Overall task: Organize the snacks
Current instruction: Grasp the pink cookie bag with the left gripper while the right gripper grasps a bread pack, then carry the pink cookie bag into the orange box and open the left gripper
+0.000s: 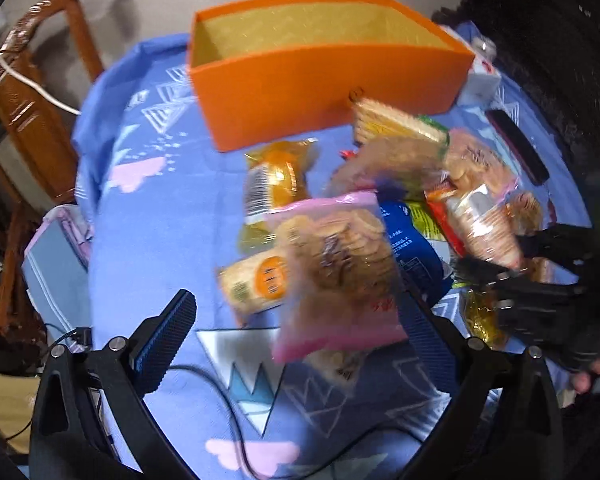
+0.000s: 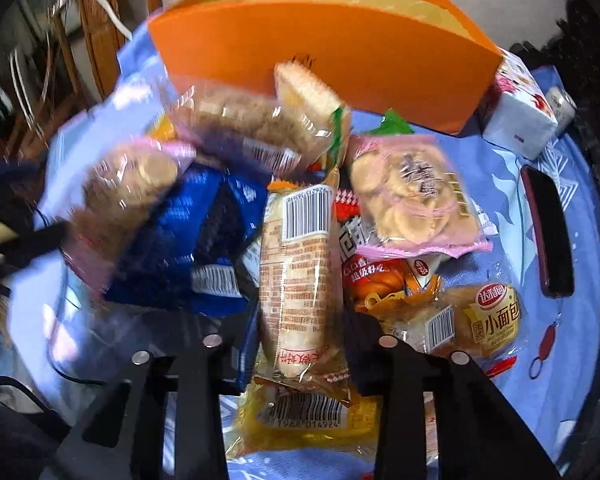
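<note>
Right claw (image 2: 300, 344) clamped on long biscuit pack (image 2: 296, 280); left claw (image 1: 296, 320) wide apart, pink cookie bag (image 1: 336, 276) blurred between, grip unclear. Beyond, snack pile on desk (image 1: 160, 240). Best lifted clear, then lowered into orange box (image 2: 324, 48).

Home: wooden chair (image 1: 40, 92), patterned tablecloth (image 1: 148, 184)

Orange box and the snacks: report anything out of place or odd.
The orange box looks empty, while the snack packets lie in a loose heap on the blue cloth in front of it, overlapping at all angles. A dark phone lies among them by the right edge; it is no snack. Nothing looks torn or spilled.
</note>
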`<state>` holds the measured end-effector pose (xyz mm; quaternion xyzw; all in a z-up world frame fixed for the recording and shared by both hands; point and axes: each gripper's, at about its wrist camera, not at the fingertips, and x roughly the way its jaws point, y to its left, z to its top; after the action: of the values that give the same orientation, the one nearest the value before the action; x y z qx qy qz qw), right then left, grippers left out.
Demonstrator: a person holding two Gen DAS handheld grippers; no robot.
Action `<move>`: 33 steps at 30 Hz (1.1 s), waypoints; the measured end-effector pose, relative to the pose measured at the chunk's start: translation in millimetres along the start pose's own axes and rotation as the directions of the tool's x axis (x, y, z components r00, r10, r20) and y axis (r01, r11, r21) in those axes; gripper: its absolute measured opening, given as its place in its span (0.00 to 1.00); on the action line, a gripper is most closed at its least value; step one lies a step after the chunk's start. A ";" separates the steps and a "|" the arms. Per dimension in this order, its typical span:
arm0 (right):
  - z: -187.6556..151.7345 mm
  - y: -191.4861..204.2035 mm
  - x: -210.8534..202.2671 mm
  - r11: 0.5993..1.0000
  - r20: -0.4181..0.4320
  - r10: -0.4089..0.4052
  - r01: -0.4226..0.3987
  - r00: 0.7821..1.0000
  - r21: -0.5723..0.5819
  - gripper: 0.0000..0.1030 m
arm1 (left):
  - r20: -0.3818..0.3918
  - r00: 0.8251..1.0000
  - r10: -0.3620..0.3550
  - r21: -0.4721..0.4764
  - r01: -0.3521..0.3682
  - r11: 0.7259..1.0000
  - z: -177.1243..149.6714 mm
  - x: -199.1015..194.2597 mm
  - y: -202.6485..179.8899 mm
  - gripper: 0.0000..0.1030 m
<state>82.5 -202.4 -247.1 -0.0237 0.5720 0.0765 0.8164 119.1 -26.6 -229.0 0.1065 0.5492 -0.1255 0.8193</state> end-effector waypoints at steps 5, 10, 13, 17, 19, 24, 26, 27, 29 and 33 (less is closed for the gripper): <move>-7.2 -18.2 -15.8 0.994 0.036 0.074 -0.077 0.997 0.078 0.32 | -0.053 0.998 -0.038 -0.020 0.037 0.999 6.5 29.9 -7.6 0.96; -9.1 -29.7 -41.2 0.984 0.133 0.125 -0.139 0.983 0.107 0.32 | -0.064 0.994 -0.085 -0.058 0.081 0.995 9.0 44.7 -5.9 0.95; -12.6 -33.3 -46.6 0.982 0.133 0.114 -0.132 0.984 0.133 0.32 | -0.054 0.981 -0.184 -0.119 0.177 0.977 6.8 48.5 2.9 0.70; -14.8 -38.5 -47.0 0.978 0.130 0.112 -0.133 0.985 0.159 0.32 | -0.046 0.983 -0.176 -0.116 0.169 0.979 7.8 48.1 6.7 0.63; -16.4 -39.1 -48.4 0.978 0.134 0.112 -0.134 0.985 0.160 0.32 | -0.044 0.986 -0.161 -0.097 0.156 0.983 7.5 46.7 4.2 0.58; -18.3 -42.9 -51.2 0.977 0.150 0.113 -0.137 0.982 0.164 0.32 | -0.009 0.988 -0.152 -0.065 0.151 0.986 7.6 30.8 -4.1 0.48; -18.6 -43.8 -52.7 0.976 0.155 0.115 -0.141 0.981 0.168 0.32 | 0.011 0.988 -0.155 -0.050 0.156 0.987 6.0 22.5 -5.0 0.46; -18.7 -44.3 -52.7 0.975 0.155 0.117 -0.143 0.981 0.170 0.32 | 0.017 0.987 -0.162 -0.050 0.163 0.985 3.2 19.4 -1.9 0.45; -18.5 -45.1 -51.5 0.974 0.152 0.118 -0.145 0.981 0.174 0.32 | 0.027 0.984 -0.174 -0.056 0.175 0.983 0.7 13.7 1.4 0.45; -17.3 -44.5 -52.6 0.974 0.154 0.117 -0.143 0.981 0.173 0.32 | 0.060 0.980 -0.191 -0.086 0.195 0.977 1.8 -5.0 13.4 0.44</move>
<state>55.6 -253.6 -205.9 0.0946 0.5171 0.0784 0.8470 123.2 -14.1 -223.2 0.0116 0.5410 -0.1818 0.8211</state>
